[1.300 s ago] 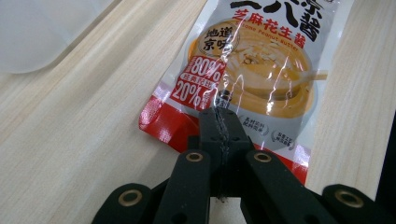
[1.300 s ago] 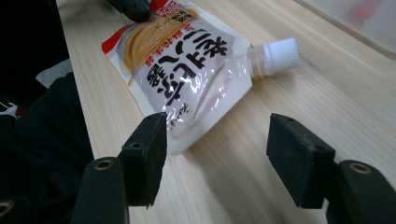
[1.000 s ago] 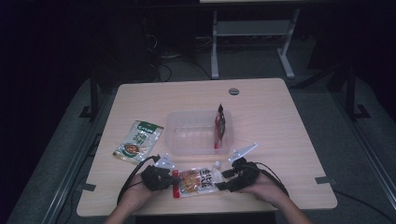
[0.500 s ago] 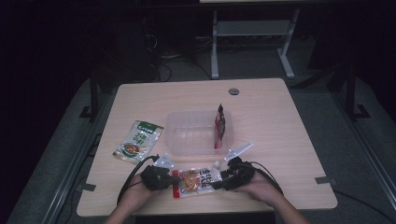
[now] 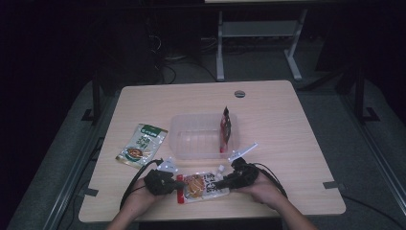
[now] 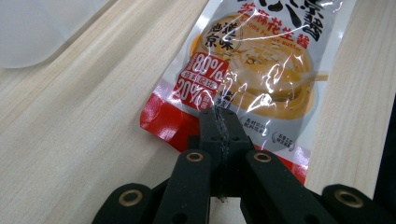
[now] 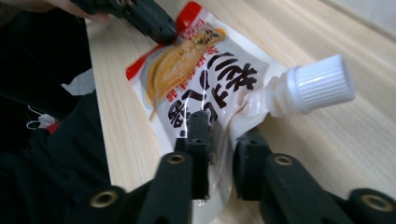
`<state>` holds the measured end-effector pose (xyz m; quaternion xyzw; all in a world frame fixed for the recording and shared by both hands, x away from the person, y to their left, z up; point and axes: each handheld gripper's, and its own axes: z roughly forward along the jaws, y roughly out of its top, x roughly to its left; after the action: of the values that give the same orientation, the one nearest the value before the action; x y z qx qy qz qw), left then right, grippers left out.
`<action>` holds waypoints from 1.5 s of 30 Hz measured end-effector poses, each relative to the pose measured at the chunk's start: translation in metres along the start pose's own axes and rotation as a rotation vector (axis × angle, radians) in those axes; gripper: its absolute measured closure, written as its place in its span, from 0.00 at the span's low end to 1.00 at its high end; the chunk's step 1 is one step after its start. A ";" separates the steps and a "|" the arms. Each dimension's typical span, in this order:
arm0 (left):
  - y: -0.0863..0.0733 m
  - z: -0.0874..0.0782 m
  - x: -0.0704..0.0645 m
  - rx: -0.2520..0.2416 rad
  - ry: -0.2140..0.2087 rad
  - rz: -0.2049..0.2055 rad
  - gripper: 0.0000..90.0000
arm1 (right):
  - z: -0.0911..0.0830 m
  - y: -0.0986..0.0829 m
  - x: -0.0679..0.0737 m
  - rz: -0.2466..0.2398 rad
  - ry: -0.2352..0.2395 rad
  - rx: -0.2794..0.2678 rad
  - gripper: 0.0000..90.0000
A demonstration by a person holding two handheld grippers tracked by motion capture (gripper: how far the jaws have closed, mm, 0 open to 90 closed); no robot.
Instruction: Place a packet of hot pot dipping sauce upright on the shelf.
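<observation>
Red-edged sauce pouch (image 5: 201, 185) lies at the counter's (image 5: 297, 143) 6 o'clock, both claws clamped on it. Left claw (image 6: 220, 122) pinches the base, right claw (image 7: 218, 135) the spout end. Next likely: lift together toward the tub (image 5: 191, 139) at 12.

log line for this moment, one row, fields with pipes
left gripper shut on spouted sauce pouch bottom edge | right gripper shut on pouch near white cap | clear tub behind
</observation>
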<state>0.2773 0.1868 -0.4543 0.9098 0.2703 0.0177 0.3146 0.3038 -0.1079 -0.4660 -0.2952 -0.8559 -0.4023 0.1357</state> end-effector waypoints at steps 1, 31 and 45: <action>0.000 0.000 0.000 0.000 0.000 0.000 1.00 | -0.001 0.000 0.000 -0.010 -0.001 -0.007 0.91; 0.012 -0.010 -0.012 -0.132 -0.028 0.043 1.00 | -0.022 0.027 0.041 -0.186 0.205 -0.206 1.00; 0.012 -0.017 -0.017 -0.188 -0.072 0.044 0.94 | -0.026 0.041 0.056 -0.250 0.221 -0.263 1.00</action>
<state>0.2653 0.1798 -0.4318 0.8820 0.2361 0.0172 0.4076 0.2847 -0.0847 -0.3979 -0.1560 -0.8058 -0.5543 0.1382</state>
